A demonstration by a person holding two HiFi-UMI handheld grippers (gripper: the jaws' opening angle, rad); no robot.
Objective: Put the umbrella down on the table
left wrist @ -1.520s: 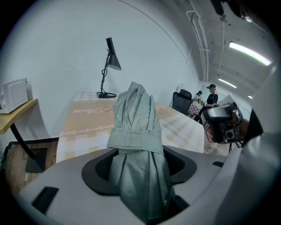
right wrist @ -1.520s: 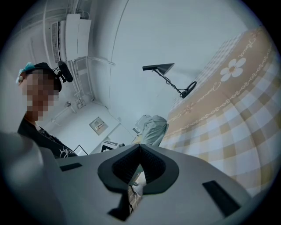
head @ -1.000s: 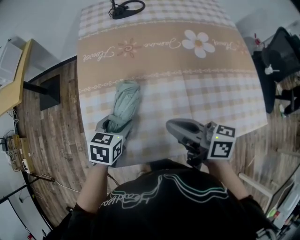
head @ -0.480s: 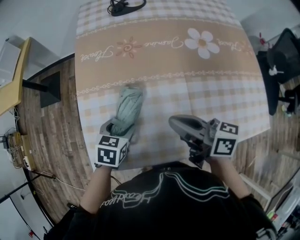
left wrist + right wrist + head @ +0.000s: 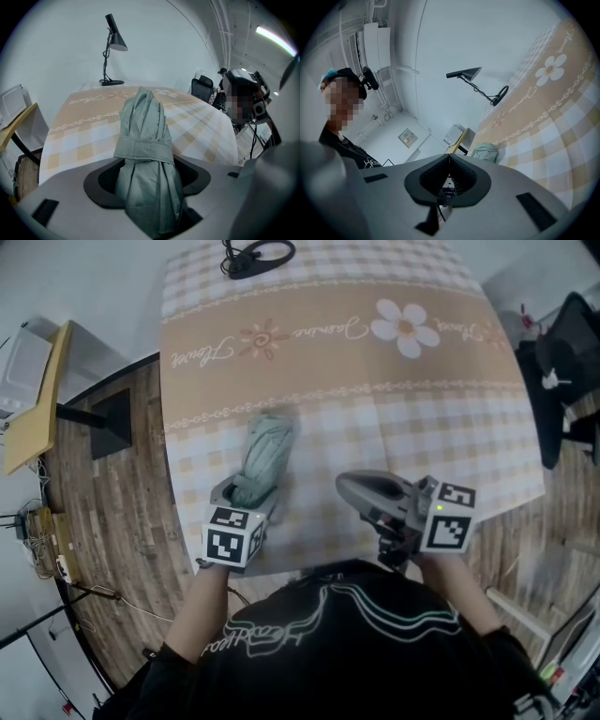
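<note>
A folded pale green umbrella (image 5: 265, 448) lies lengthwise on the checked tablecloth (image 5: 422, 399), near the front left. My left gripper (image 5: 246, 495) slants down onto its near end, and the strapped bundle (image 5: 145, 140) fills the space between the pads (image 5: 96, 180). Those jaws have just been opening slightly, with the umbrella still pressed between them. My right gripper (image 5: 345, 488) hovers level over the front right of the table, shut and holding nothing. Its pads meet in the right gripper view (image 5: 449, 157), where the umbrella (image 5: 486, 152) shows beyond them.
A black desk lamp (image 5: 253, 256) stands at the table's far edge, also seen as a lamp (image 5: 112, 42) in the left gripper view. A black chair (image 5: 572, 352) is off the right side. A wooden board (image 5: 33, 399) and a dark stand (image 5: 103, 418) sit on the floor at left.
My left gripper has sunk a little with the umbrella, closer to the tablecloth. The right gripper has stayed in place.
</note>
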